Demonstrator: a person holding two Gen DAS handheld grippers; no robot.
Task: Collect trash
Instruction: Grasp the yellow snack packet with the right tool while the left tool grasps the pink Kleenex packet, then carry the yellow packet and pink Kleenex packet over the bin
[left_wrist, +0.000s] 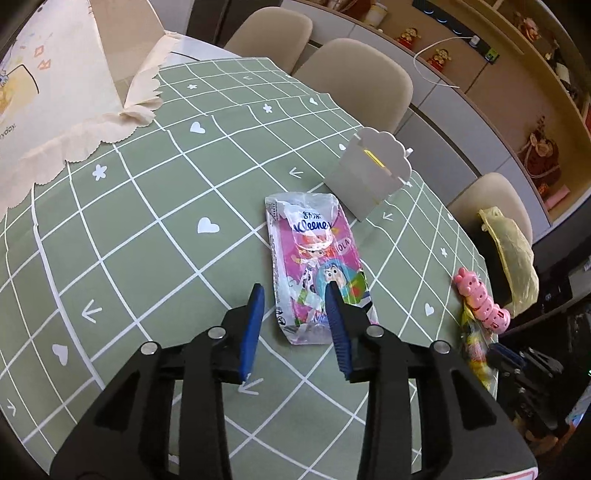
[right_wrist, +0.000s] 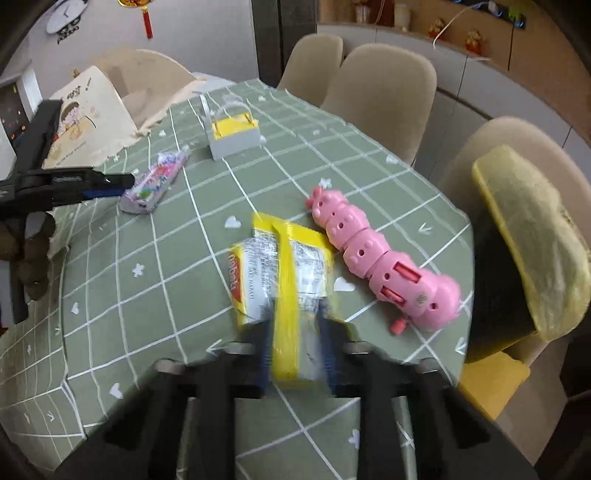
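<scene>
A flattened Kleenex tissue wrapper (left_wrist: 314, 258) with cartoon print lies on the green checked tablecloth (left_wrist: 147, 221). My left gripper (left_wrist: 295, 291) is open just above the wrapper's near end, its right finger over the wrapper and its left finger beside it. In the right wrist view the same wrapper (right_wrist: 155, 181) lies at the left, with the left gripper (right_wrist: 110, 184) at its edge. A yellow and white snack wrapper (right_wrist: 284, 273) lies in front of my right gripper (right_wrist: 295, 325), whose blurred fingers stand on either side of its near end.
A pink toy caterpillar (right_wrist: 384, 258) lies right of the snack wrapper. A small grey and yellow paper basket (right_wrist: 234, 136) stands further back. A beige tote bag (right_wrist: 88, 114) lies at the far left. Beige chairs (right_wrist: 376, 92) line the far side. A yellow-bagged bin (right_wrist: 532, 236) stands at the right.
</scene>
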